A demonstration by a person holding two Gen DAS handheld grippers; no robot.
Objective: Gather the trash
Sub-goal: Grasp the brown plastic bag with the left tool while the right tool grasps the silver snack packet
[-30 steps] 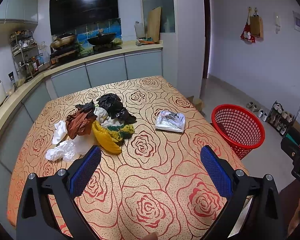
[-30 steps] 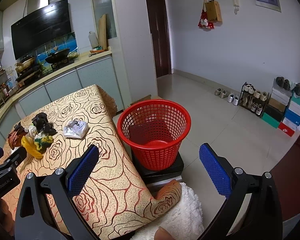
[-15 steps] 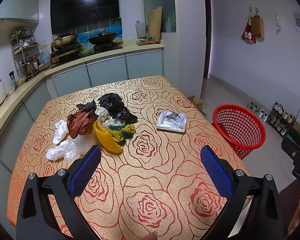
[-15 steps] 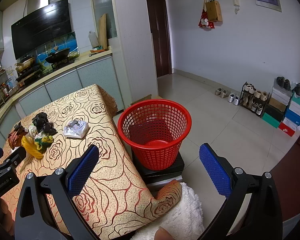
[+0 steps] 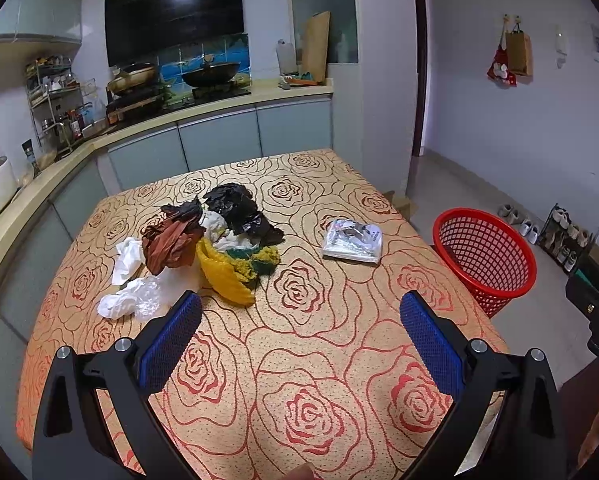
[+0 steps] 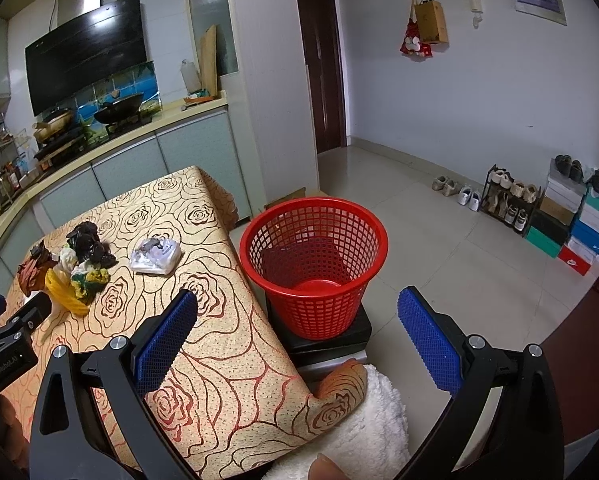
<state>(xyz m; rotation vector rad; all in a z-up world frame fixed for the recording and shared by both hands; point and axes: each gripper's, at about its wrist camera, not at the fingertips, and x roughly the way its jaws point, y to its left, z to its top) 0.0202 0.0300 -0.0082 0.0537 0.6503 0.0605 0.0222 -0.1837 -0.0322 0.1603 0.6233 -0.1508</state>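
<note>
A pile of trash lies on the rose-patterned table (image 5: 319,360): a black bag (image 5: 239,212), a brown bag (image 5: 171,240), a yellow bag (image 5: 227,280), white crumpled plastic (image 5: 127,300). A clear flat packet (image 5: 353,240) lies apart to the right. A red mesh basket (image 6: 313,264) stands on a black box beside the table, empty inside. My left gripper (image 5: 299,320) is open over the table's near part, short of the pile. My right gripper (image 6: 297,316) is open, above the table's edge near the basket.
A kitchen counter (image 5: 219,104) with a stove and pans runs behind the table. A white fluffy cloth (image 6: 359,432) lies below the table's near corner. A shoe rack and boxes (image 6: 559,216) stand along the right wall.
The left gripper has risen and drawn back very slightly. The right gripper and the trash have not moved.
</note>
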